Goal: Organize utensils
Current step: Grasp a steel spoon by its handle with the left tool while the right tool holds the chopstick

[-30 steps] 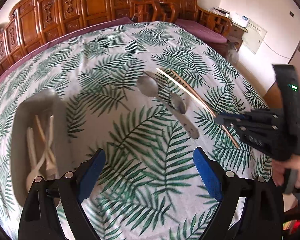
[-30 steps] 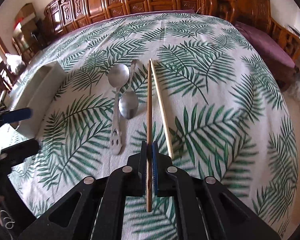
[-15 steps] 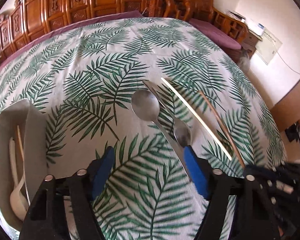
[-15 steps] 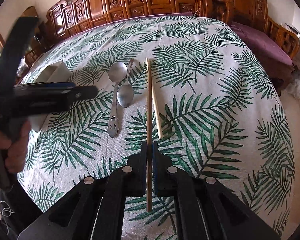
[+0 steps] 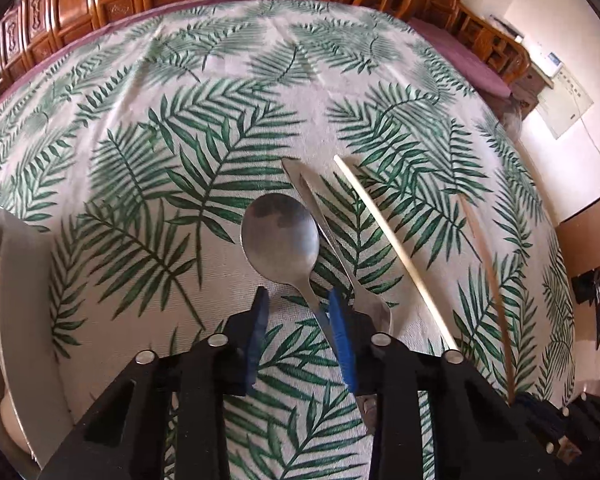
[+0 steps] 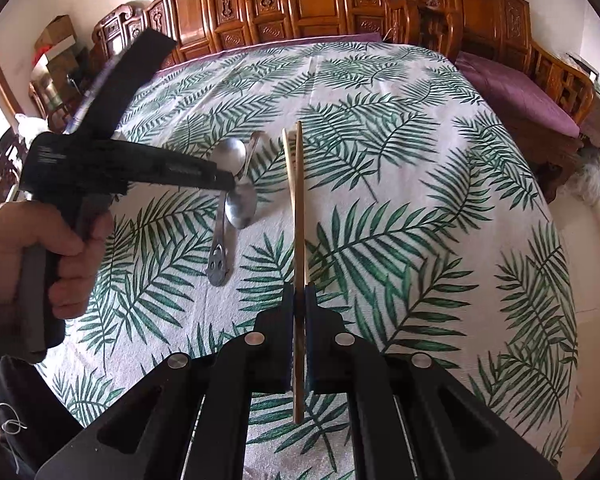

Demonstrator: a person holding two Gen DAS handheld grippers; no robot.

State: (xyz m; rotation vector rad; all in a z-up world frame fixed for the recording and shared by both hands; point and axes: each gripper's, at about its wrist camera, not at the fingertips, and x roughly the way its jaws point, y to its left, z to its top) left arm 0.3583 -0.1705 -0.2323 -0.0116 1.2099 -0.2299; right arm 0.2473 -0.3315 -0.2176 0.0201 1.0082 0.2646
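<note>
At the far left of my left wrist view I see the white rectangular plastic tray (image 5: 28, 320), with pale utensils just showing inside its near corner. Moving right, my left gripper (image 5: 300, 332) is low over the palm-leaf printed tablecloth (image 5: 160, 160), its blue-padded jaws partly spread with a clear gap between them, straddling the handle of the round-bowled stainless steel spoon (image 5: 281, 238); the right pad sits against that handle, the left pad apart from it, so it is not yet pinched. A second steel spoon (image 5: 374, 308) lies just beside it, pointing the opposite way, the two handles crossing. Further right a pale bamboo chopstick (image 5: 392, 248) rests on the cloth. In the right wrist view my left hand (image 6: 40, 252) holds that gripper's grip, and my right gripper (image 6: 299, 304) has its jaws pressed together on a darker brown wooden chopstick (image 6: 299, 208), lifted above the cloth.
</note>
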